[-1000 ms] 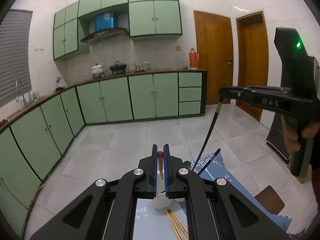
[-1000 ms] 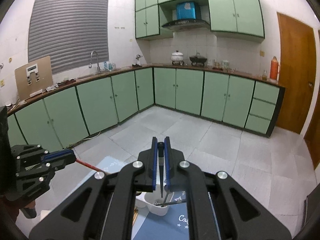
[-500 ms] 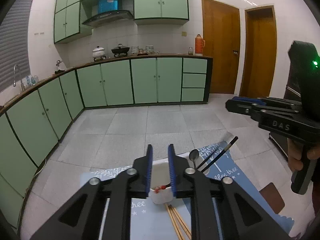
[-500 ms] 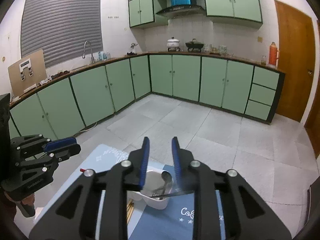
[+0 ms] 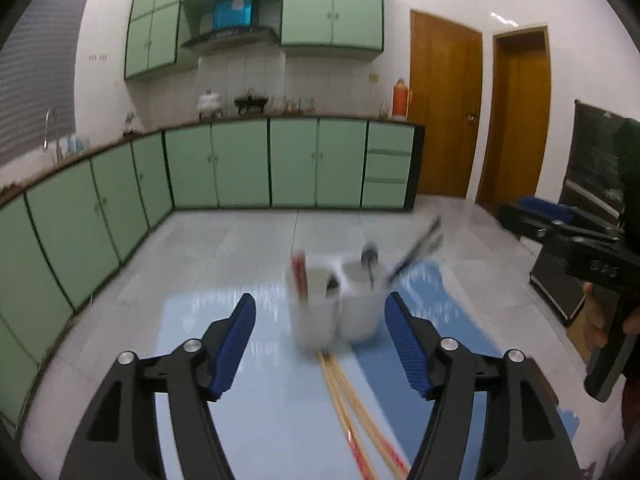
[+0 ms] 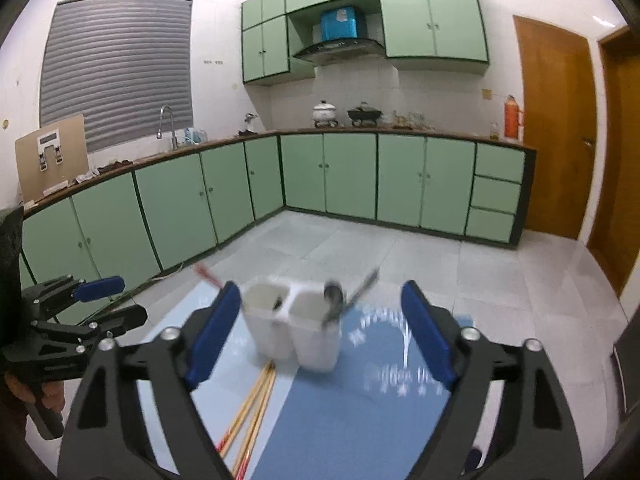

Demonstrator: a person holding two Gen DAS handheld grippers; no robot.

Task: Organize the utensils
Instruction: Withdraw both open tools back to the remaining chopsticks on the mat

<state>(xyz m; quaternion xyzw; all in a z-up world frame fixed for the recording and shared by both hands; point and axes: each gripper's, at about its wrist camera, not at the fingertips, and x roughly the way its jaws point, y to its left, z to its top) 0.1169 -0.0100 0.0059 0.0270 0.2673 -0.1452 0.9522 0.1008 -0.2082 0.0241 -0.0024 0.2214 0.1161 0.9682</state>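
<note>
- Blue mat (image 5: 280,420) on the table carries the white two-compartment utensil holder (image 5: 336,308), seen blurred in both wrist views.
- Holder's left compartment in the left wrist view: red-tipped chopsticks (image 5: 299,276) standing up, plus a dark item I can't identify.
- Right compartment: a metal spoon (image 5: 370,258), bowl up, and black chopsticks (image 5: 416,248) leaning out to the right.
- Wooden chopsticks (image 5: 352,412) lie loose on the mat, just in front of the holder, tips near its base.
- Left gripper (image 5: 320,344): jaws opening, already wide, nothing between the pads. A second ago it was clamped on the red-tipped chopsticks above the holder.
- Right gripper (image 6: 320,336): jaws opening, wide, nothing held. A second ago it pinched a black chopstick; that one now sits in the holder.
</note>
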